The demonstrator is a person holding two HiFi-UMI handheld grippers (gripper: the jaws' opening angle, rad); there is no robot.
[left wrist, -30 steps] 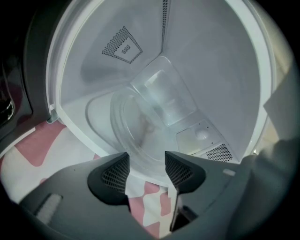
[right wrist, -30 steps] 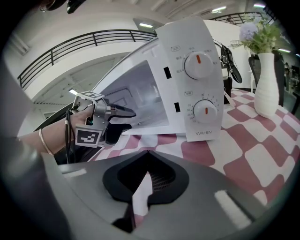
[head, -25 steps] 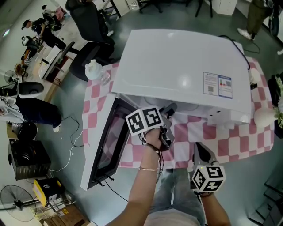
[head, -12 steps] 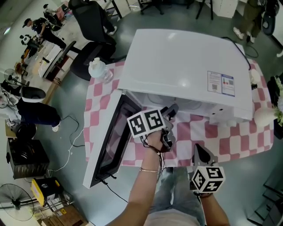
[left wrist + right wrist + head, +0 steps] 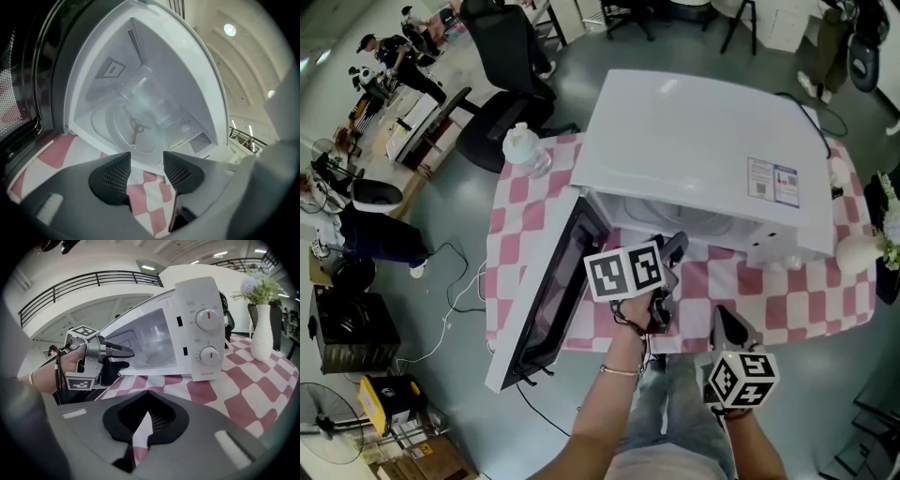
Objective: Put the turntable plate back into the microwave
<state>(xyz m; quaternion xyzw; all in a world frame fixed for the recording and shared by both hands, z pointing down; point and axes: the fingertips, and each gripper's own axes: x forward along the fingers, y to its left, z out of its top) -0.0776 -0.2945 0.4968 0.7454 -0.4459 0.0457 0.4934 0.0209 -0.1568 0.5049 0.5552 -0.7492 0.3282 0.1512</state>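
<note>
The white microwave (image 5: pixel 694 141) stands on a pink-checked cloth with its door (image 5: pixel 548 291) swung open to the left. In the left gripper view the clear glass turntable plate (image 5: pixel 123 137) lies flat on the cavity floor, and a three-armed hub shows through it. My left gripper (image 5: pixel 675 246) hovers just in front of the opening. It is open with nothing between its pads (image 5: pixel 117 174), and its jaws have just been closing a little. My right gripper (image 5: pixel 719 317) hangs lower, near the table's front edge, shut and empty. The right gripper view also takes in the left gripper (image 5: pixel 125 357).
A white vase (image 5: pixel 260 333) with flowers stands right of the control panel (image 5: pixel 206 329). A clear plastic jug (image 5: pixel 525 148) sits on the table's far left corner. Beyond the table are a black office chair (image 5: pixel 502 56) and people at desks.
My left gripper has drawn back a little from the microwave opening towards me and rolled slightly. The right gripper has stayed put.
</note>
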